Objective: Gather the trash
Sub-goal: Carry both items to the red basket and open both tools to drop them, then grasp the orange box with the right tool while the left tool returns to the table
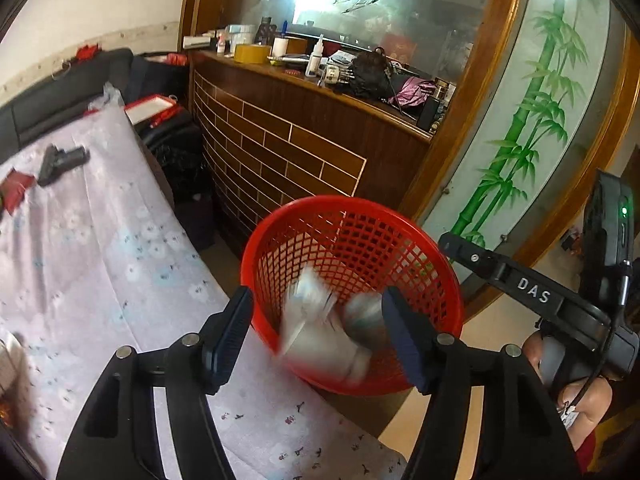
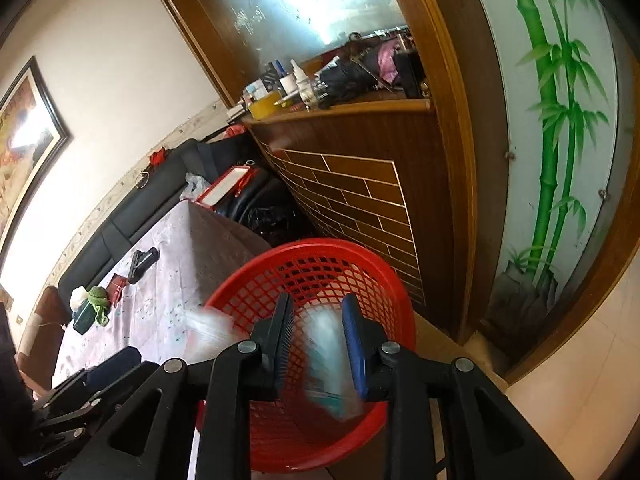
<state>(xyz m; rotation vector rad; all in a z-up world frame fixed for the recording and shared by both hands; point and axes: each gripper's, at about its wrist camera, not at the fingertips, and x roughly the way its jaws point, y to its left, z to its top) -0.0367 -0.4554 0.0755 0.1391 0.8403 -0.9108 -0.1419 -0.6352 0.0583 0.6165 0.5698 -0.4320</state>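
Observation:
A red mesh basket (image 1: 400, 216) stands on the floor beside the table; it also shows in the right wrist view (image 2: 320, 248). My left gripper (image 1: 316, 336) is open above the basket's near rim, with blurred white trash (image 1: 316, 328) between and below its jaws, touching neither. My right gripper (image 2: 318, 344) is open over the basket, with a blurred white and teal wrapper (image 2: 328, 364) between its jaws, apparently loose. Another blurred white piece (image 2: 212, 326) shows at the basket's left rim. The right gripper's body (image 1: 532, 292) shows at the right of the left wrist view.
A table with a floral lilac cloth (image 1: 80, 240) holds a black toy gun (image 1: 60, 162), a red packet (image 1: 16, 190), and a green knitted thing (image 2: 98, 300) on a dark box. A cluttered wooden counter (image 1: 320, 120) stands behind the basket. A bamboo glass panel (image 1: 532, 120) is at right.

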